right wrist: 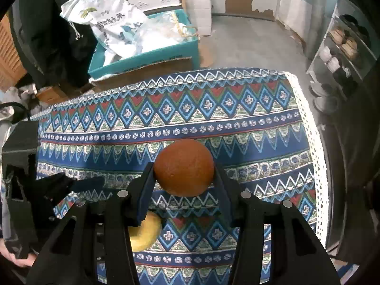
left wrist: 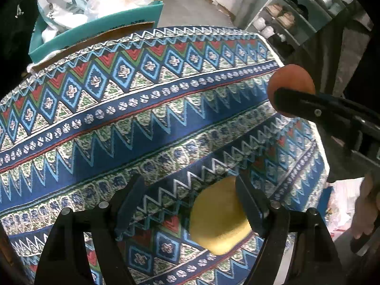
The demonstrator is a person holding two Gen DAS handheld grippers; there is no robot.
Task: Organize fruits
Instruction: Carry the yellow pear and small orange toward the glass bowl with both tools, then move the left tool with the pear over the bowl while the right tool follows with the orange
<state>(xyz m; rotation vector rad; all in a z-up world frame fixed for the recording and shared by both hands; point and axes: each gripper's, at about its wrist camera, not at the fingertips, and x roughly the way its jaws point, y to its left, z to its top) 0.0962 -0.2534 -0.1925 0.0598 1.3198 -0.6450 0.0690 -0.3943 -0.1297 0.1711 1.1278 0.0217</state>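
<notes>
A yellow fruit point(left wrist: 218, 218) lies on the patterned tablecloth point(left wrist: 142, 109) between the fingers of my left gripper point(left wrist: 190, 185). It rests close against the right finger, and a wide gap separates it from the left one, so the gripper is open. My right gripper point(right wrist: 184, 173) is shut on an orange point(right wrist: 184, 166) and holds it just above the cloth. The right wrist view shows the yellow fruit point(right wrist: 144, 232) partly hidden under the right gripper's left finger, with the left gripper point(right wrist: 80, 181) at the left. The orange point(left wrist: 291, 80) also appears at the right of the left wrist view.
A teal box point(right wrist: 142, 57) stuffed with white bags stands on the floor beyond the table's far edge. A shoe rack point(right wrist: 342, 47) lines the right wall. The cloth's white lace edge point(right wrist: 318, 156) marks the table's right side. A hand point(left wrist: 365, 209) grips the right tool.
</notes>
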